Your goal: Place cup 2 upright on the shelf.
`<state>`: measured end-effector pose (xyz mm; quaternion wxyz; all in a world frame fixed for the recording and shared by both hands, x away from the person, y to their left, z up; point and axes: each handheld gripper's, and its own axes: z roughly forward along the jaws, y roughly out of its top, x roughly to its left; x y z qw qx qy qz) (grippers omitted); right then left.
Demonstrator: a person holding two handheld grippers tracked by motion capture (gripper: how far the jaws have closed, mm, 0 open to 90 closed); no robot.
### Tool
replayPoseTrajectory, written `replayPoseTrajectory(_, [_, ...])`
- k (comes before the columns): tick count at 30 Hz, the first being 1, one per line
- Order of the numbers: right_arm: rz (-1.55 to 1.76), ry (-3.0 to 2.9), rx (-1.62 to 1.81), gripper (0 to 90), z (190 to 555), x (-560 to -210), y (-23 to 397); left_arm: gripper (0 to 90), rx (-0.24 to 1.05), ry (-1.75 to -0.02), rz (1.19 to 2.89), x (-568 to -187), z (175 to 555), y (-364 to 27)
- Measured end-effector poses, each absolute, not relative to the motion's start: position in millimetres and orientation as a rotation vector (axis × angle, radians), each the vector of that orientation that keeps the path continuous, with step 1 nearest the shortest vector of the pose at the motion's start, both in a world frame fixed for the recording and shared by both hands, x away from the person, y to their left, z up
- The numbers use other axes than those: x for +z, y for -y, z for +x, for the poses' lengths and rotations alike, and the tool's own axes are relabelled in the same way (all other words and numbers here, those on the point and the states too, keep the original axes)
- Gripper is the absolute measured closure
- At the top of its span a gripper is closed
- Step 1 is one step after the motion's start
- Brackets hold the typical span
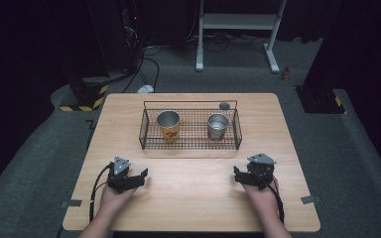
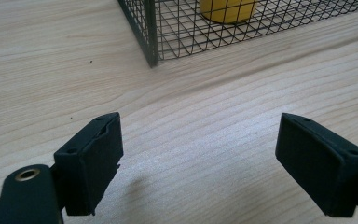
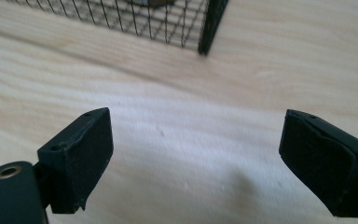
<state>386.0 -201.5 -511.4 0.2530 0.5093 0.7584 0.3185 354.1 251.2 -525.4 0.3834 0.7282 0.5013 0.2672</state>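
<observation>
A black wire basket (image 1: 188, 148) stands at the middle of the wooden table (image 1: 193, 203). Inside it a yellow-sided metal cup (image 1: 168, 127) stands upright at the left and a plain steel cup (image 1: 218, 127) at the right. My left gripper (image 1: 136, 178) rests low over the near left of the table, open, with bare wood between its jaws (image 2: 200, 158). Ahead of it I see the basket's corner (image 2: 149, 37) and the yellow cup (image 2: 226, 9). My right gripper (image 1: 239, 176) sits at the near right, open and empty (image 3: 196, 158), facing the basket's other corner (image 3: 210, 28).
A small dark round object (image 1: 223, 105) lies on the table just behind the basket. Beyond the table are a white stand's legs (image 1: 238, 29), cables and a hazard-striped base (image 1: 87, 99) on grey carpet.
</observation>
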Motion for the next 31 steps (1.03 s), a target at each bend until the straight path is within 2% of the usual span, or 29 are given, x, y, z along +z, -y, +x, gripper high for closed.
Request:
replayPoseTrajectory(16, [1.478, -2.085, 0.837, 10.0, 370.3, -524.4, 225.2, 17.0, 0.675, -1.294, 1.888, -525.9, 355.5, -249.6])
replayPoseTrajectory(25, [1.477, -2.067, 0.837, 11.5, 368.0, -525.1, 224.0, 19.4, 0.656, -1.325, 1.896, -526.5, 358.0, -249.9])
replayPoseTrajectory(31, [1.483, -2.066, 0.837, 11.8, 367.4, -525.0, 223.7, 18.6, 0.693, -1.34, 1.987, -528.3, 360.5, -242.6])
